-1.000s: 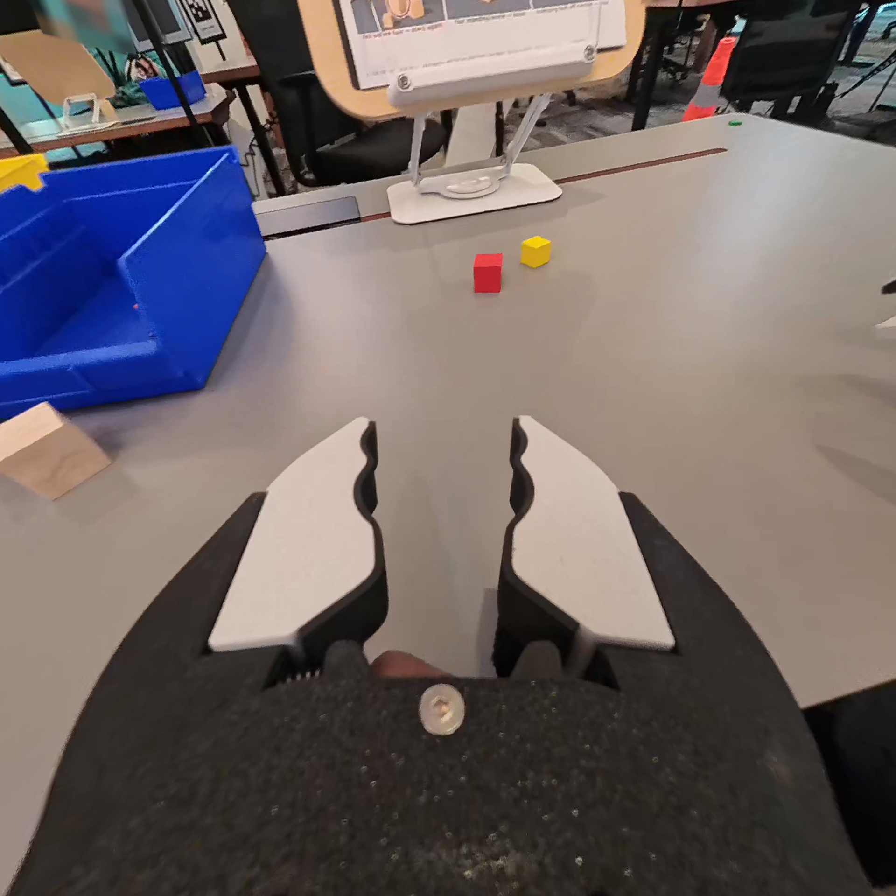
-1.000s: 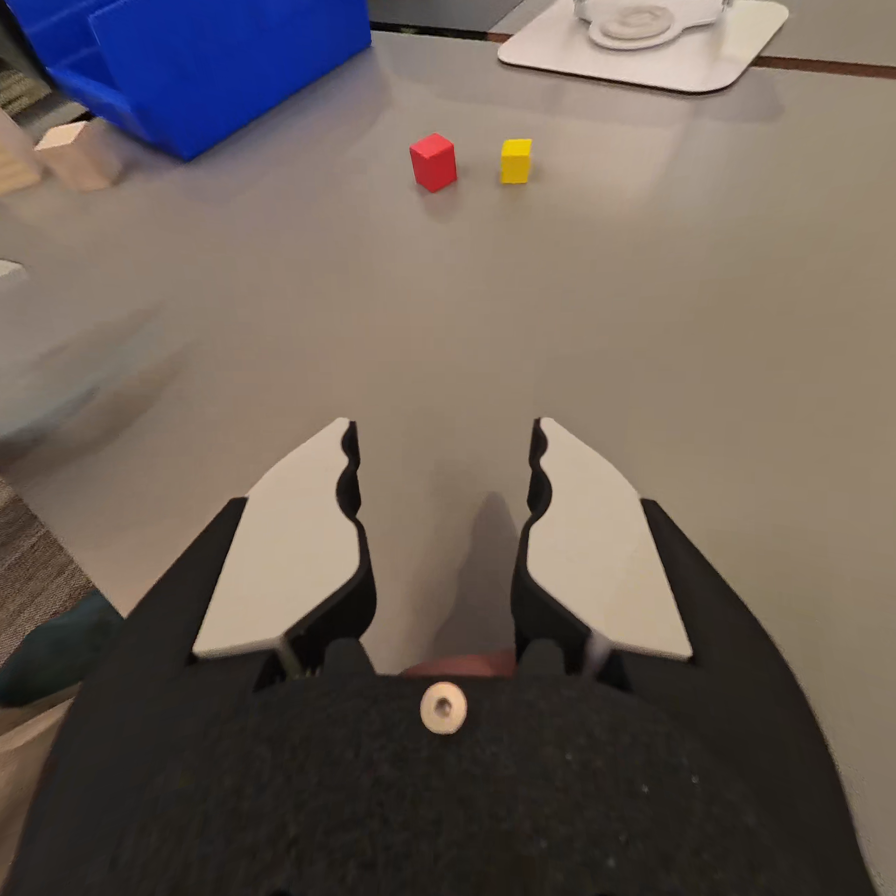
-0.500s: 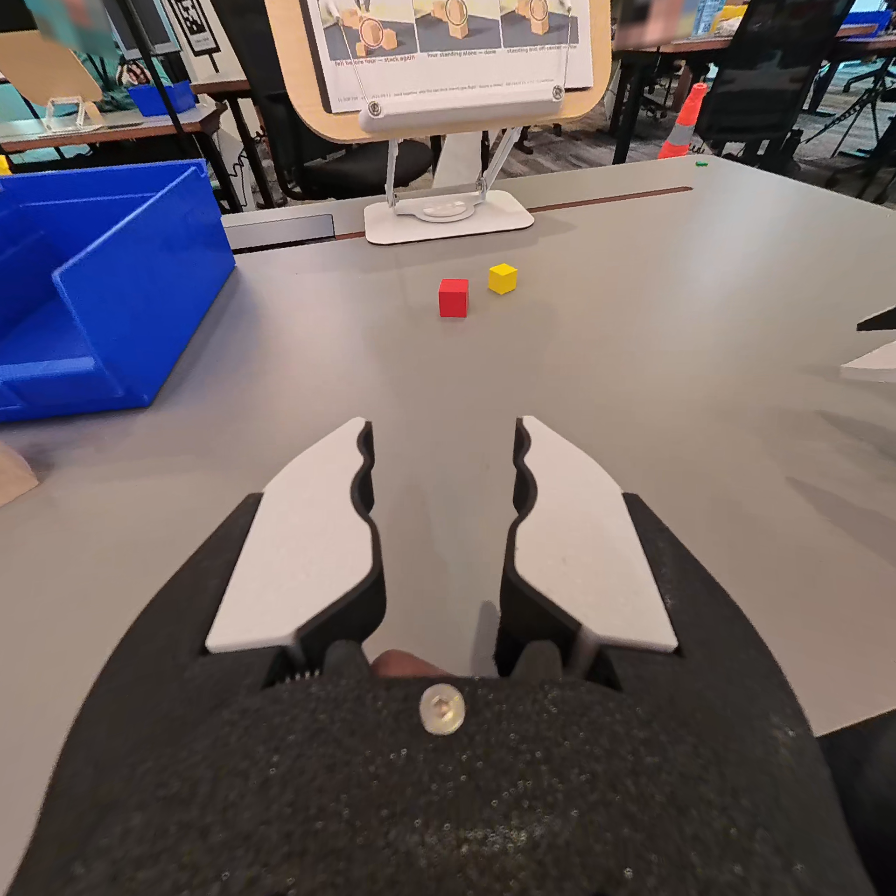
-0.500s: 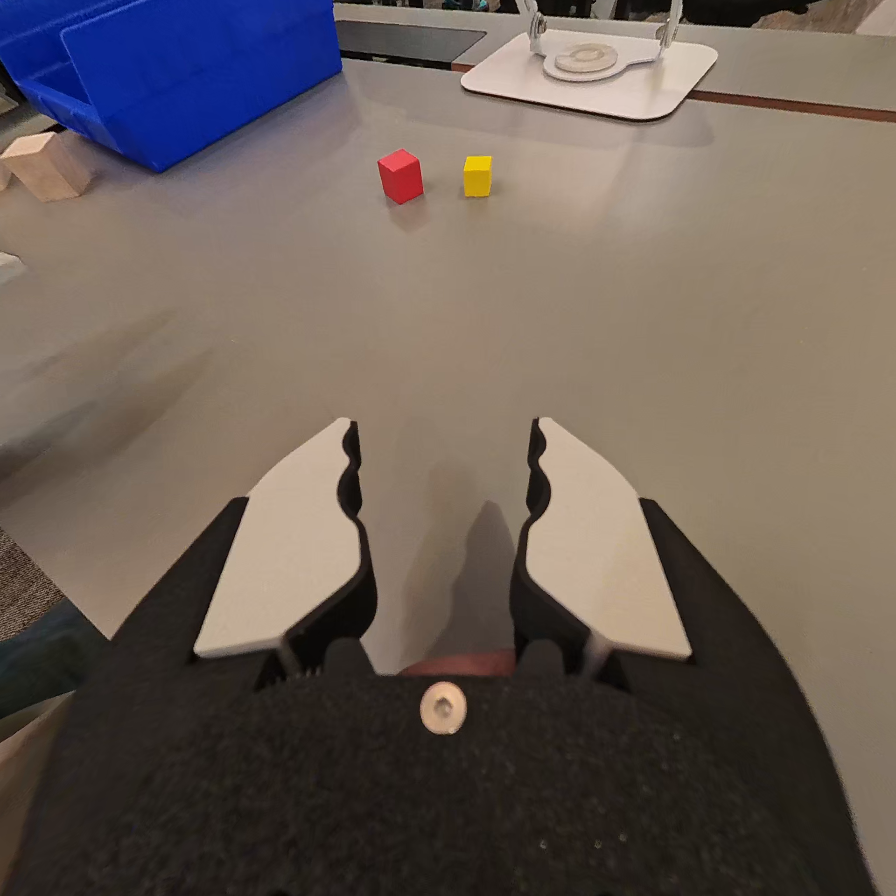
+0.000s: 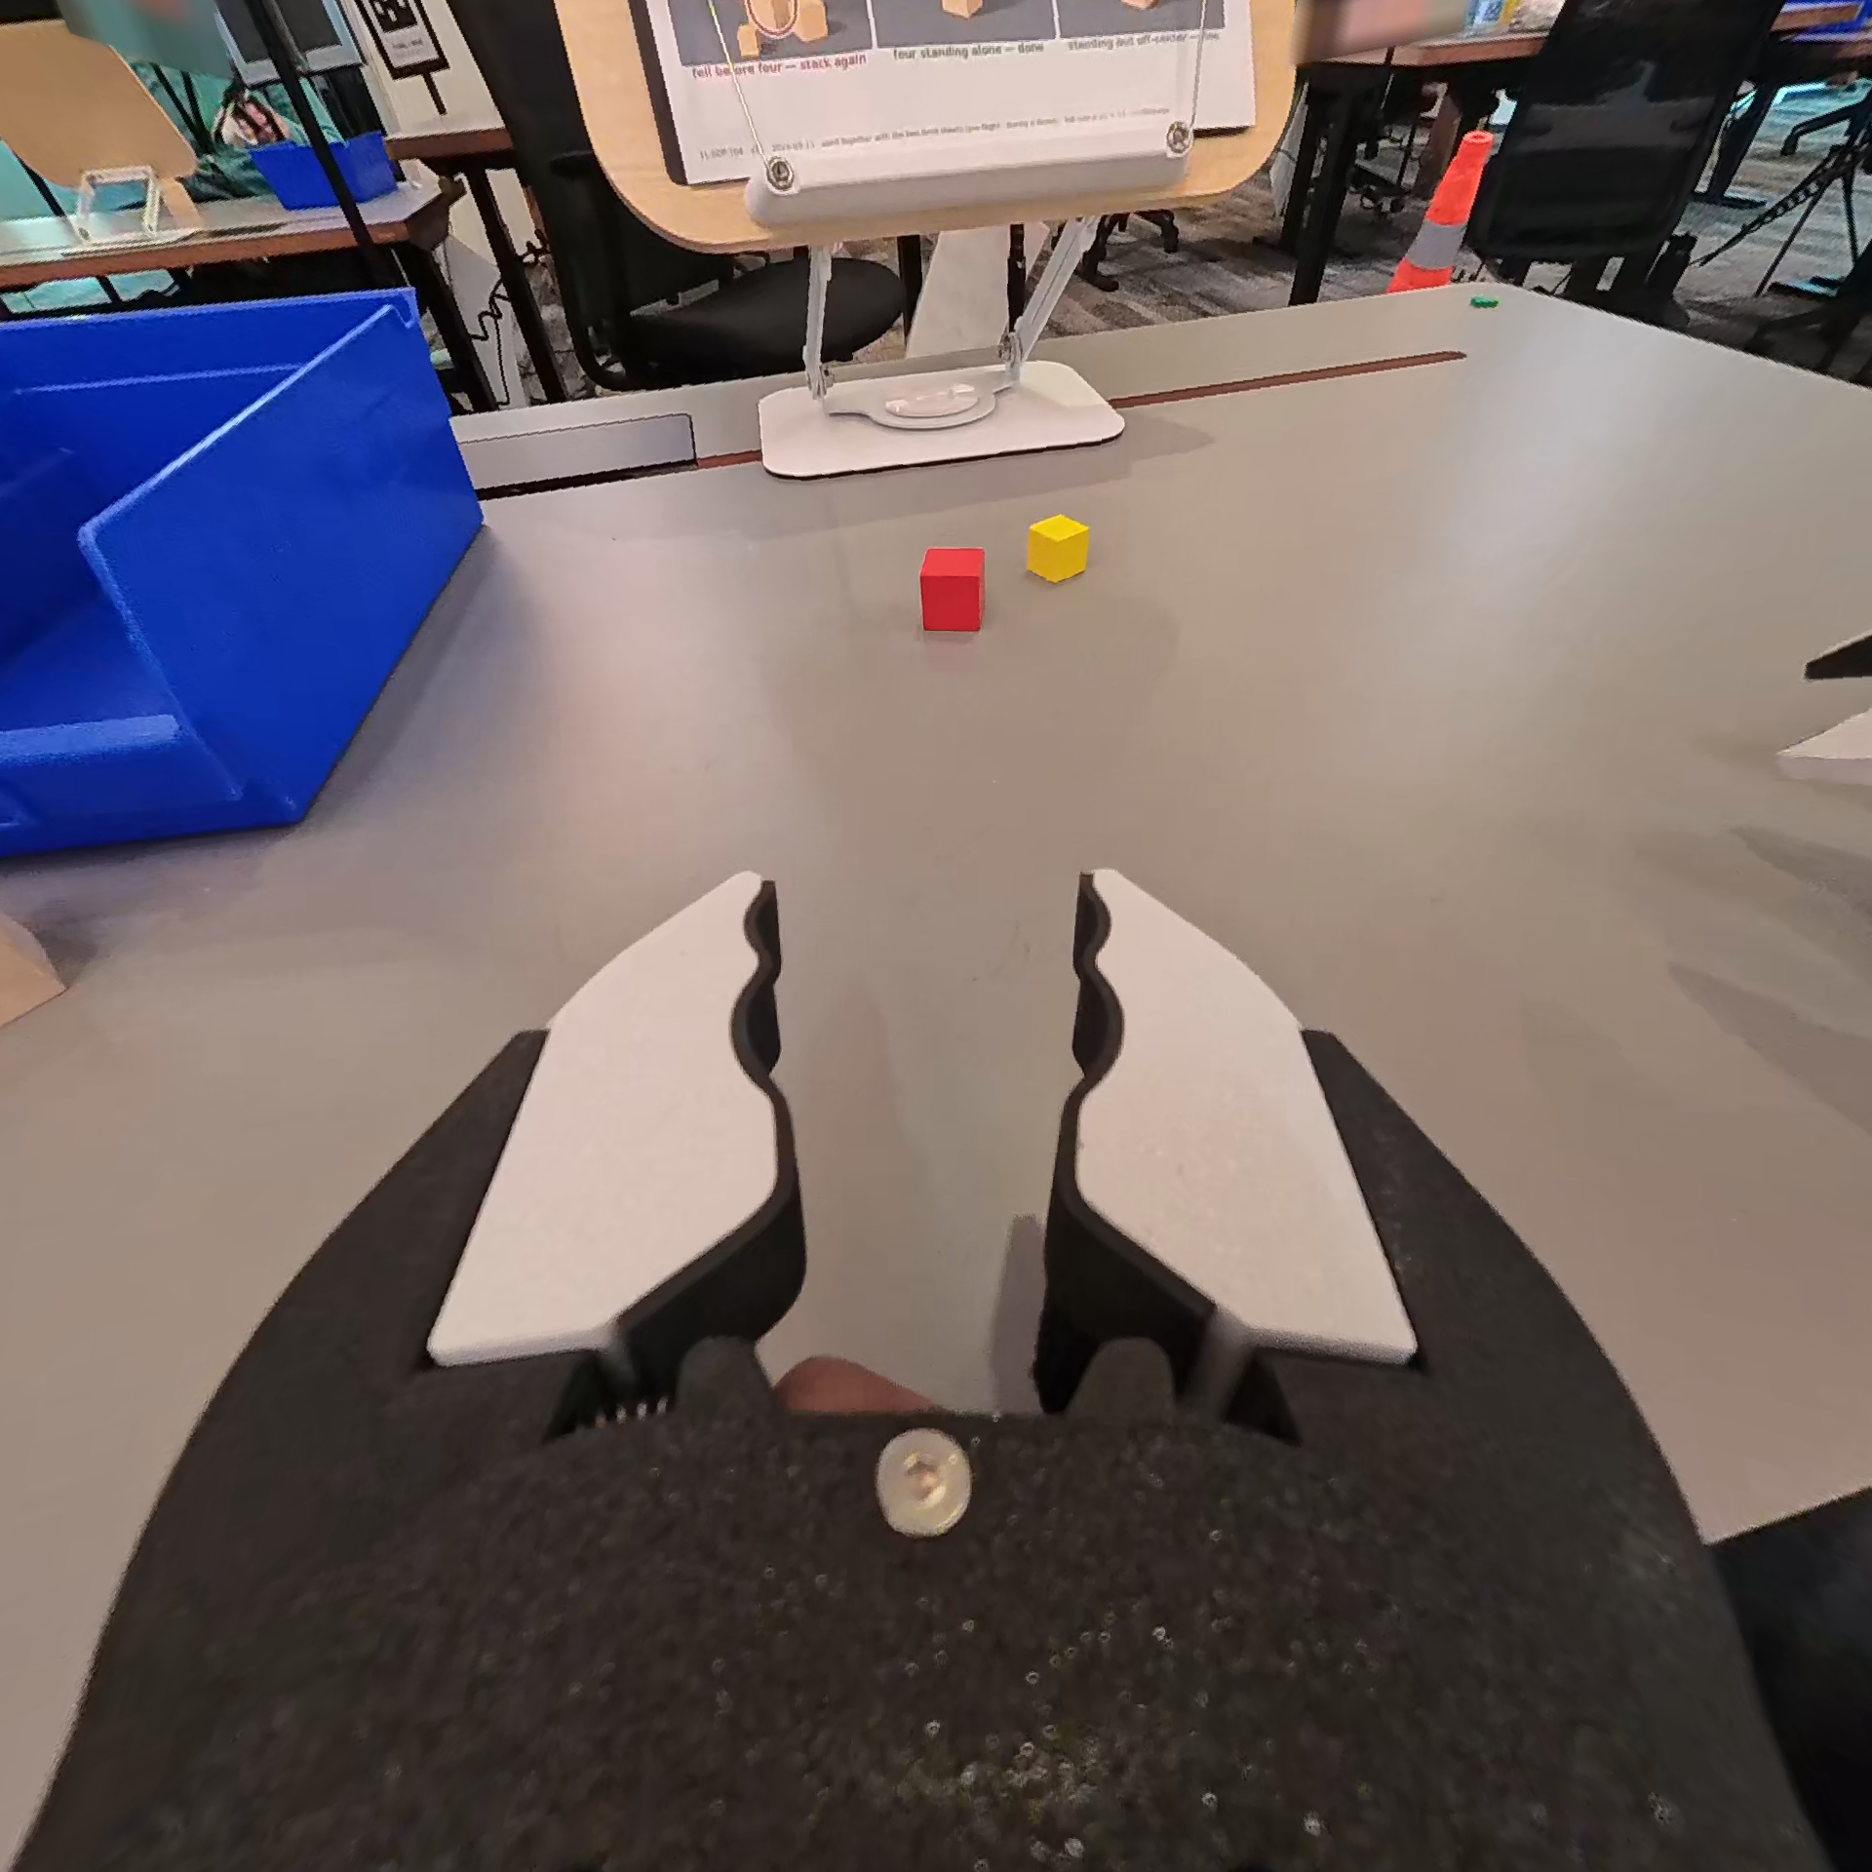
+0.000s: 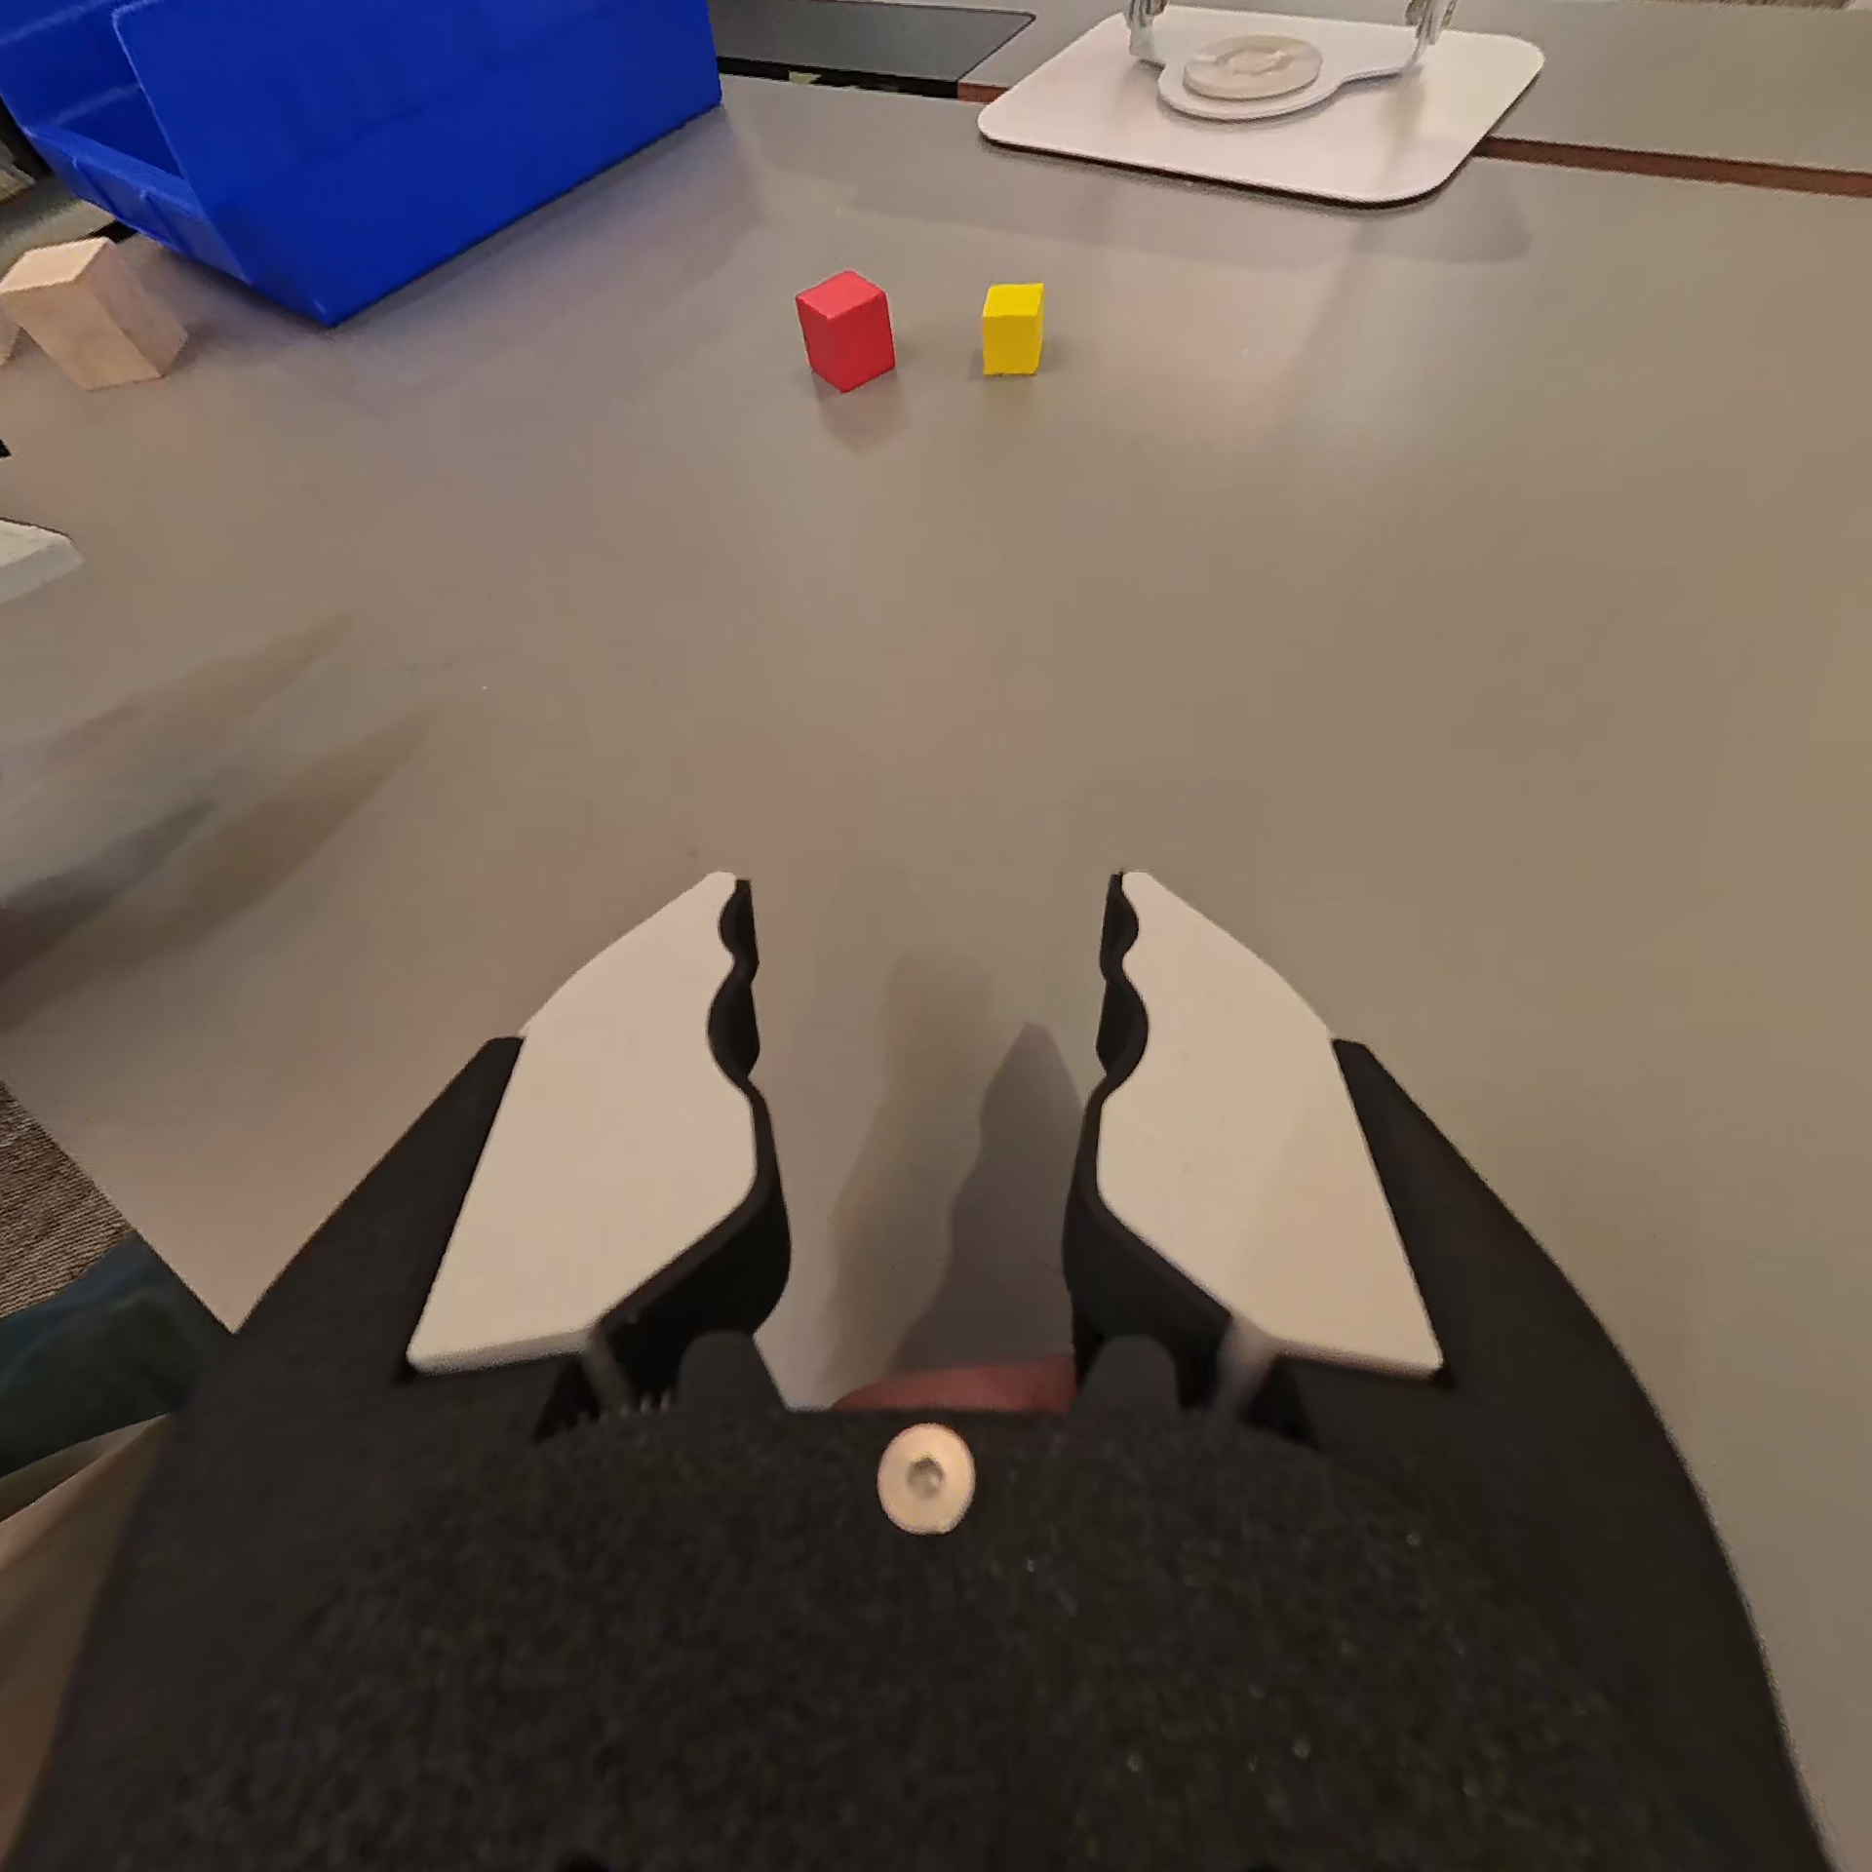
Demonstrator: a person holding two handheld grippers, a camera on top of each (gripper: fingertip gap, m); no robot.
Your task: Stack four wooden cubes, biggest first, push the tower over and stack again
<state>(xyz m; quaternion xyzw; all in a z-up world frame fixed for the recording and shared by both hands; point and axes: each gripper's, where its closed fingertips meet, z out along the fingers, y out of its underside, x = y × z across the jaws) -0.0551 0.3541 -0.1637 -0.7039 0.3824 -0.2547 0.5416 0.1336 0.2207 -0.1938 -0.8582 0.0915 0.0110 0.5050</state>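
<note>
A red cube and a smaller yellow cube stand apart on the grey table, far ahead of both grippers. They also show in the right wrist view: red cube, yellow cube. A plain wooden cube sits at the far left by the blue bin; only its corner shows in the left wrist view. My left gripper is open and empty. My right gripper is open and empty; its fingertips show at the left wrist view's right edge.
A blue bin stands at the left, also in the right wrist view. A white stand base with a picture board is at the table's far edge. Chairs, desks and an orange cone lie beyond.
The left gripper has swung to the right, so the bin and wooden cube slid toward the left edge of its view. The right gripper has shifted slightly. Both stay open.
</note>
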